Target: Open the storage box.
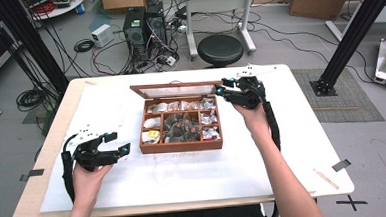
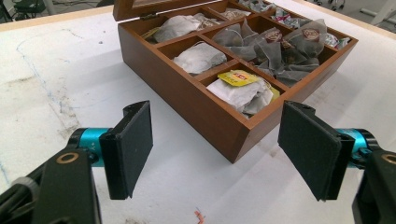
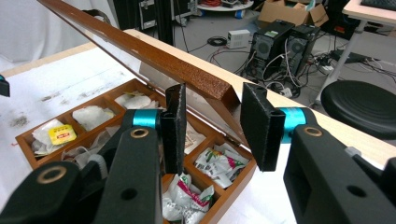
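Your tabletop (image 1: 302, 133), covered by a white sheet, carries a wooden tea box (image 1: 181, 145) near the middle of its far half, nearer the far edge than the near one. The box's glass-paned lid (image 1: 175, 91) stands raised on its far side, leaning over the compartments. Inside, dark pyramid tea bags (image 2: 275, 51) fill the large central compartment, white paper tea bags sit in the compartments on the box's left side, and foil-wrapped sachets (image 3: 212, 161) lie in those on its right.

Your right gripper (image 1: 223, 89) is held at the box's far right corner, level with the lid's free edge. In the right gripper view the lid's wooden corner (image 3: 210, 86) sits between the two pads, close to both; the jaws are drawn nearly as close as they get, and you hold the lid's corner in that pinch, though a sliver of gap on one side leaves the contact hard to confirm.

Your left gripper (image 1: 119, 144) rests low over the sheet near the tabletop's left edge, just beside the box's near left corner and apart from it. Its jaws stand wide, released, with nothing between the pads.

A yellow-labelled tea bag (image 2: 239, 78) lies on top in the box's near left compartment.
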